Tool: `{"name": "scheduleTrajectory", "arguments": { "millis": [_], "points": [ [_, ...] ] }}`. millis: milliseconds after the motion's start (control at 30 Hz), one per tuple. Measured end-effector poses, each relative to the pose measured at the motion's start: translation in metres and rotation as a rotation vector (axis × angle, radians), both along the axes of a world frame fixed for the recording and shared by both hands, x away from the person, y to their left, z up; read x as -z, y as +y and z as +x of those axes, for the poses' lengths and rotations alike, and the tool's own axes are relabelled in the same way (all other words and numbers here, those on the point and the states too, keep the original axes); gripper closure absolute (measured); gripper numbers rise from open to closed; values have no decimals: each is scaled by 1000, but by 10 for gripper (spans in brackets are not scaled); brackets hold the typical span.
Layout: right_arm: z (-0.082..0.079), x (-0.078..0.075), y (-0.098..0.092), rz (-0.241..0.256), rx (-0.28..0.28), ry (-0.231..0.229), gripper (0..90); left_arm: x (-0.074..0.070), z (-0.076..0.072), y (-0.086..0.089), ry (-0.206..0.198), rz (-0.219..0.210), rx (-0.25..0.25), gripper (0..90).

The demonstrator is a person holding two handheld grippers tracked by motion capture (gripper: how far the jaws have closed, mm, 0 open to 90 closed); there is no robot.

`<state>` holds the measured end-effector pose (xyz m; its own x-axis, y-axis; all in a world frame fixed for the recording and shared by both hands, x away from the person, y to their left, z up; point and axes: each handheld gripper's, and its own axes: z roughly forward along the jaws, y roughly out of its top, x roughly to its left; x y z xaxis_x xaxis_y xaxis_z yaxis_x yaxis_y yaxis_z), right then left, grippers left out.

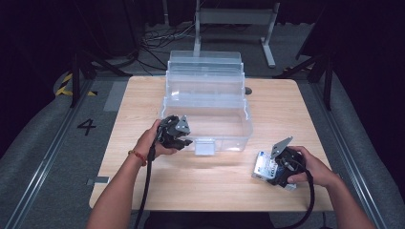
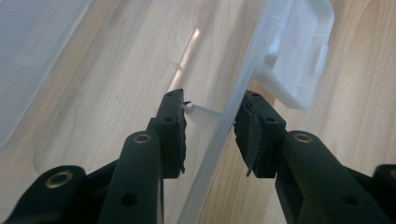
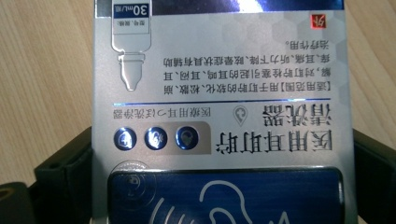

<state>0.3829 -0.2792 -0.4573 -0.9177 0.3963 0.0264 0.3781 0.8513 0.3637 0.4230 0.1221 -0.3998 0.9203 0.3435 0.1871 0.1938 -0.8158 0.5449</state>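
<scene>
A clear plastic storage box [image 1: 229, 136] stands open at the middle of the wooden table [image 1: 210, 186], its lid [image 1: 205, 71] tipped back. My left gripper [image 1: 178, 137] is at the box's front left corner. In the left gripper view it [image 2: 210, 126] is open, one jaw on each side of the clear front wall [image 2: 243, 79], beside the white latch [image 2: 299, 60]. At the front right, my right gripper [image 1: 281, 167] is shut on a silver and blue carton [image 1: 261, 166] that rests on the table. The carton's printed face [image 3: 219, 70] sits between the jaws of the right gripper [image 3: 219, 158].
The box's latch [image 1: 204, 147] hangs over its front wall toward me. A small dark spot [image 1: 247, 90] lies on the table right of the lid. Beyond the table are a metal stand [image 1: 234, 19], cables and dark floor.
</scene>
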Motion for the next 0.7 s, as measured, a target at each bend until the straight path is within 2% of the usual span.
{"name": "scheduleTrajectory", "arguments": {
  "millis": [167, 433, 567, 700],
  "points": [
    [3, -1, -13, -14, 33, -6, 44, 0, -16, -6, -8, -7, 18, 634],
    [9, -1, -33, -15, 87, -6, 43, 1, -46, -32, -28, -4, 51, 633],
    [9, -1, -38, -13, 99, -1, 43, 1, -53, -41, -22, -9, 61, 629],
    [10, -1, -45, -20, 117, -9, 43, 1, -58, -48, -15, -18, 44, 623]
  ]
}}
